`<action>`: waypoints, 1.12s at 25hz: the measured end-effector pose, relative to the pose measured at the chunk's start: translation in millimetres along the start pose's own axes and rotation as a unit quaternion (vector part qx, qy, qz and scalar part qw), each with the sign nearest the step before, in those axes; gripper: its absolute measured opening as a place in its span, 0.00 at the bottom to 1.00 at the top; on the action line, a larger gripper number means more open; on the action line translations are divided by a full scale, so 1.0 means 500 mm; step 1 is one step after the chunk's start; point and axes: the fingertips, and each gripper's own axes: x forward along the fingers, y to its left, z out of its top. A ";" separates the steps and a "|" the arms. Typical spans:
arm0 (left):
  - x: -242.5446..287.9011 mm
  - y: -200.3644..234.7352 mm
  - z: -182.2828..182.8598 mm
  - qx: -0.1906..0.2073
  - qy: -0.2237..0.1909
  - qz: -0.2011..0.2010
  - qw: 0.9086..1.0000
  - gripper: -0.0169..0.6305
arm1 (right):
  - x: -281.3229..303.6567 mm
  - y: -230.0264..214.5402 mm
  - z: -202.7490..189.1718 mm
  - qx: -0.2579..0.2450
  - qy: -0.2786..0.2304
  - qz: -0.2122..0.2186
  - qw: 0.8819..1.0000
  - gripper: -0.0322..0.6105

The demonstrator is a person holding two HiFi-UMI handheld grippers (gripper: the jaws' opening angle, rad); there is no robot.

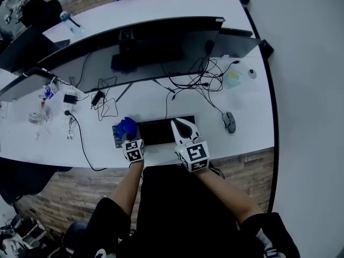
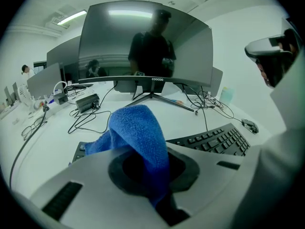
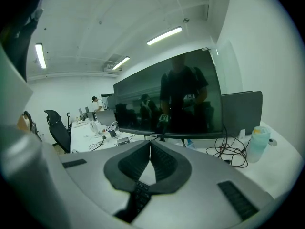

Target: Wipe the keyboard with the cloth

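Held the blue cloth (image 2: 138, 132) pinched in the left gripper (image 1: 129, 136), bunched over the left end of the keyboard (image 1: 161, 130) on the desk (image 1: 247, 128), with the right gripper (image 3: 150, 149) closed tip to tip on nothing above the keyboard's right half. Risked, by judgement, catching a keycap with the loose fold, pulling the cloth free of the grip, or shoving the unbraced keyboard toward the cables (image 1: 204, 82) behind under a hard drag. Counted one cloth, one keyboard, two grippers, one mouse (image 1: 229, 122), one curved monitor (image 1: 134, 42).
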 end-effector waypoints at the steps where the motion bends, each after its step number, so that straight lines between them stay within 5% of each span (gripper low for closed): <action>1: 0.002 -0.004 0.000 -0.002 0.000 0.002 1.000 0.07 | -0.002 -0.005 -0.002 0.001 0.001 0.002 1.000 0.08; 28: 0.031 -0.148 0.009 -0.032 0.003 0.029 0.999 0.07 | -0.048 -0.164 -0.002 0.033 -0.013 0.024 0.999 0.08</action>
